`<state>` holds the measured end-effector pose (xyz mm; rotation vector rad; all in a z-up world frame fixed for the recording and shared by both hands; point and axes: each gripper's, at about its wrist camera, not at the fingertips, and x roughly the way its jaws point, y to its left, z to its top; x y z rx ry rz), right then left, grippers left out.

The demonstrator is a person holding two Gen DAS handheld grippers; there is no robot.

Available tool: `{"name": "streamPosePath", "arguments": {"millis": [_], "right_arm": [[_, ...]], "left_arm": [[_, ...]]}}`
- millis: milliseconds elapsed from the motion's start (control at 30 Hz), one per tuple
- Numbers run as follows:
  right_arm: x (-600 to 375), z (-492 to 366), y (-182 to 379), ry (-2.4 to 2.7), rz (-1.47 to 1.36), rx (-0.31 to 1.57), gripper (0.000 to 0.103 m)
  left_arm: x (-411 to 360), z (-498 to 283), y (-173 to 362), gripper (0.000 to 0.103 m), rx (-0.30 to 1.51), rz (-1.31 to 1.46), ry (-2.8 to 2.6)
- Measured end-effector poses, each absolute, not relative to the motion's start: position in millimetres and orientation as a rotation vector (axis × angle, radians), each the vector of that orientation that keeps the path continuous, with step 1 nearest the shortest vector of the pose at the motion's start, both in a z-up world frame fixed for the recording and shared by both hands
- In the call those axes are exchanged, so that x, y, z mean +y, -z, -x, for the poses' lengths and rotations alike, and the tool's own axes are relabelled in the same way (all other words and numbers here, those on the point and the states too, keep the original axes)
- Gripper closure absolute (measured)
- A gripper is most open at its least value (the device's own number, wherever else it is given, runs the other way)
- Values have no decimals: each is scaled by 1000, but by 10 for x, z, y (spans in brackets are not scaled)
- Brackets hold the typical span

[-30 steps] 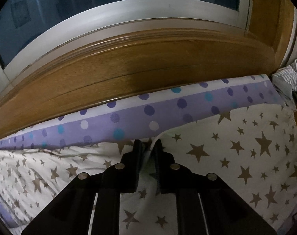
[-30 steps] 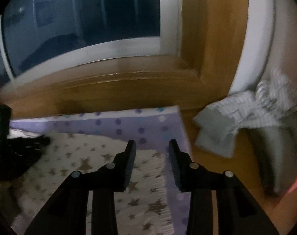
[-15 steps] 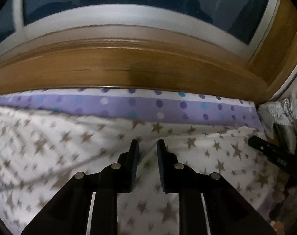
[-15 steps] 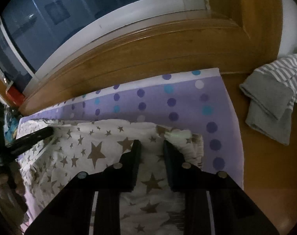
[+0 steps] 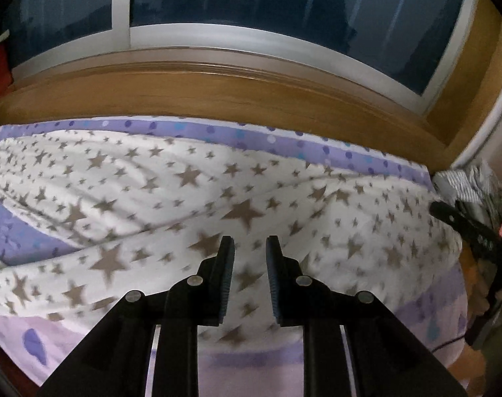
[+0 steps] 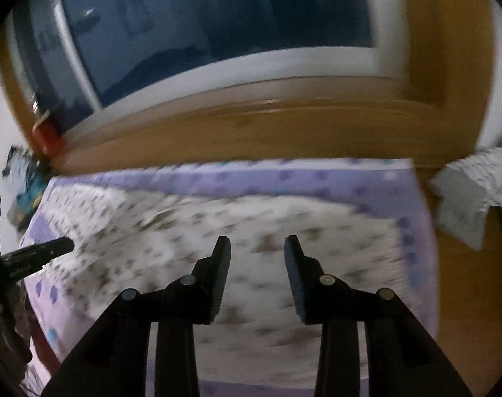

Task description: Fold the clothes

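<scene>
Left gripper (image 5: 250,248) slightly parted, holding nothing, above star-print garment (image 5: 191,198). Right gripper (image 6: 257,248) opening, empty, over the same garment (image 6: 251,218), spread across purple dotted sheet (image 5: 284,142) toward its window edge. Striped cloth (image 6: 473,195) beyond sheet's right edge.

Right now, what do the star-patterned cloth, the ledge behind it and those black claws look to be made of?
Star-patterned cloth: soft woven fabric, probably cotton; it lies in limp folds with a matte look.
Ledge: wood, or a wood-look veneer, with brown grain streaks and a slight sheen.
Left claw and right claw: likely hard black plastic, matte, with ridged pads and metal pins.
</scene>
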<state>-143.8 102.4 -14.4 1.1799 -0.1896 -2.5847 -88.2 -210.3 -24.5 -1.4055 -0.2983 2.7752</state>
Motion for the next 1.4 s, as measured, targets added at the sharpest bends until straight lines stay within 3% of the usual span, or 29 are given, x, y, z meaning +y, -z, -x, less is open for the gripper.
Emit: {"name": "streamPosePath", "arguments": {"millis": [167, 300, 600, 1200, 1267, 1300, 1333, 1400], "right_arm": [[234, 1313, 195, 2463, -1212, -326, 69], [-494, 1130, 279, 2420, -1228, -326, 69], [-1417, 1025, 584, 2160, -1387, -479, 69], [-1894, 1442, 918, 1983, -1498, -653, 69], [-1892, 1449, 895, 1992, -1477, -648, 75], [-1894, 1444, 870, 2002, -1457, -642, 87], [-1898, 1442, 844, 2007, -1441, -638, 93], [-1897, 1447, 782, 2001, -1423, -648, 94]], "left_arm": [[-2562, 559, 288, 84, -152, 1430, -2731], [-2966, 322, 372, 83, -68, 1440, -2712], [-3621, -13, 615, 84, -219, 1449, -2707], [-3496, 249, 716, 83, -53, 1404, -2657], [-3484, 270, 718, 83, -41, 1405, -2656], [-3477, 274, 718, 83, -35, 1404, -2656], [-3469, 270, 716, 83, -26, 1402, -2661], [-3452, 260, 712, 83, -10, 1397, -2671]]}}
